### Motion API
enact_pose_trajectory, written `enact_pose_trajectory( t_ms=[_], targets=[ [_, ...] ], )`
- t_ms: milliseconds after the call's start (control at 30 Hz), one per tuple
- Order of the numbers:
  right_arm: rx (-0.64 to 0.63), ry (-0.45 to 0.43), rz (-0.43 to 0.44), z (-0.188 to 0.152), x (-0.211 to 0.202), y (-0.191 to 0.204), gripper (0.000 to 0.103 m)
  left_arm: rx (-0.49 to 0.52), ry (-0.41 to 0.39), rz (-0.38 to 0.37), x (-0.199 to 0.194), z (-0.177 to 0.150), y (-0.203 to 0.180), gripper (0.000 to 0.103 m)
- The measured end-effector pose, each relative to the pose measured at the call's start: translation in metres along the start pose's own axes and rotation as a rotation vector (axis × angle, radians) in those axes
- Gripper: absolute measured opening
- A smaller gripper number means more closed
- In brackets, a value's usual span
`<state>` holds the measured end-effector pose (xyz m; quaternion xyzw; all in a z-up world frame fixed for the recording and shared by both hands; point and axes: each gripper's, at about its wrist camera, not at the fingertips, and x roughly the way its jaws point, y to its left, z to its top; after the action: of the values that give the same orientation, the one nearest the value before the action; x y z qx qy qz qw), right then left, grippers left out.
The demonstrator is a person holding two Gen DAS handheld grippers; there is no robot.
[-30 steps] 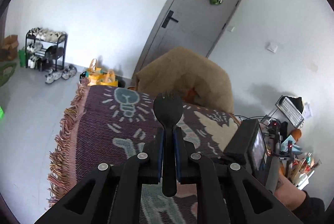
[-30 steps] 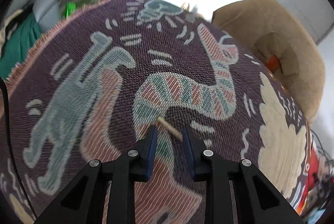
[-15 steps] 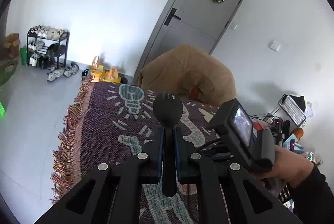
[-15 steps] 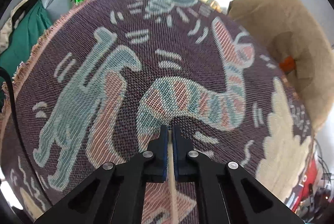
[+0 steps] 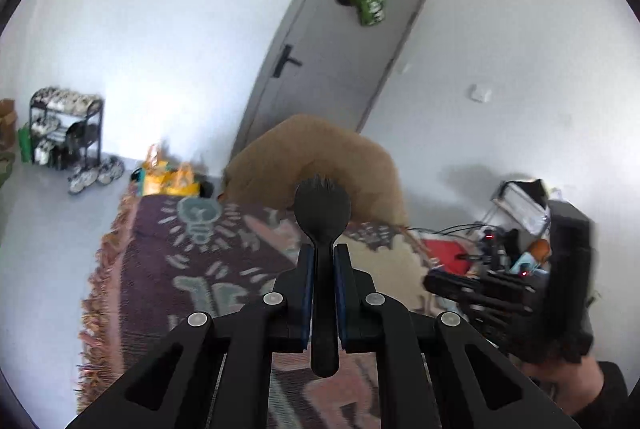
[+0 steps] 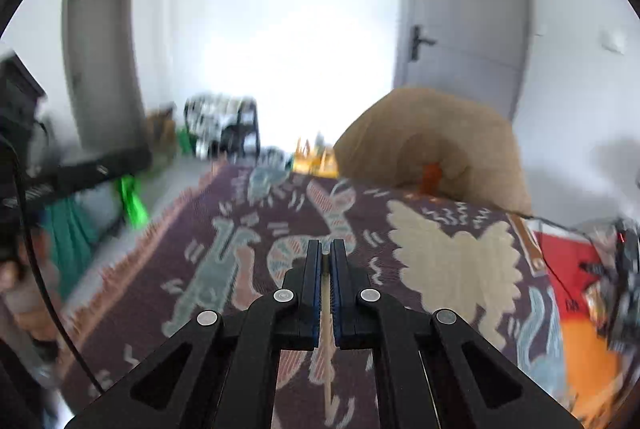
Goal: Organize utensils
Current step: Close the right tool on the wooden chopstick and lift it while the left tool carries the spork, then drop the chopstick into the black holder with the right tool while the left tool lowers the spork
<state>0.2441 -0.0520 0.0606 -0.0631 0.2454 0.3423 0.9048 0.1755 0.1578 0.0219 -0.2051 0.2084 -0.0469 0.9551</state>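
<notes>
Above the patterned blanket [image 5: 168, 269] that covers the table, my left tongs [image 5: 322, 261] are clamped on a black spork [image 5: 322, 207]: the pads grip its neck, the toothed bowl stands clear ahead of the fingertips, and the handle runs back between the fingers. In the right wrist view, my right tongs [image 6: 327, 257] have just been closing and now pinch a thin pale wooden stick [image 6: 328, 345], which lies lengthwise between the pads and trails back toward the camera; whether it is a chopstick I cannot tell. From the left wrist view, the right tongs appear at the right edge as a blurred black shape, held by a hand [image 5: 560, 381] in a dark sleeve. Beyond the blanket sit a tan cushion [image 5: 320, 153], a grey door [image 5: 340, 61] and, far left, a shoe rack [image 5: 64, 129]. A red mat [image 6: 568, 269] lies at the blanket's right side.
</notes>
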Motion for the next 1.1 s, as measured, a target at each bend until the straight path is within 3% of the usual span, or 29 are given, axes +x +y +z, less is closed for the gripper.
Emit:
enact_pose_trajectory(
  t_ms=[200, 467, 700, 1100],
  targets=[
    [0.106, -0.170, 0.011, -0.010, -0.068, -0.025, 0.005, 0.068, -0.002, -0.055, -0.003, 0.001, -0.054, 0.010],
    [0.133, -0.361, 0.004, -0.010, -0.161, -0.054, 0.005, 0.128, -0.007, -0.132, -0.006, -0.001, -0.108, 0.010],
    [0.124, -0.430, -0.052, -0.016, -0.205, -0.074, 0.005, 0.159, -0.019, -0.202, -0.004, -0.004, -0.148, 0.010],
    [0.135, -0.453, -0.150, -0.037, -0.227, -0.094, 0.005, 0.192, -0.002, -0.307, 0.018, -0.027, -0.201, 0.010]
  ],
)
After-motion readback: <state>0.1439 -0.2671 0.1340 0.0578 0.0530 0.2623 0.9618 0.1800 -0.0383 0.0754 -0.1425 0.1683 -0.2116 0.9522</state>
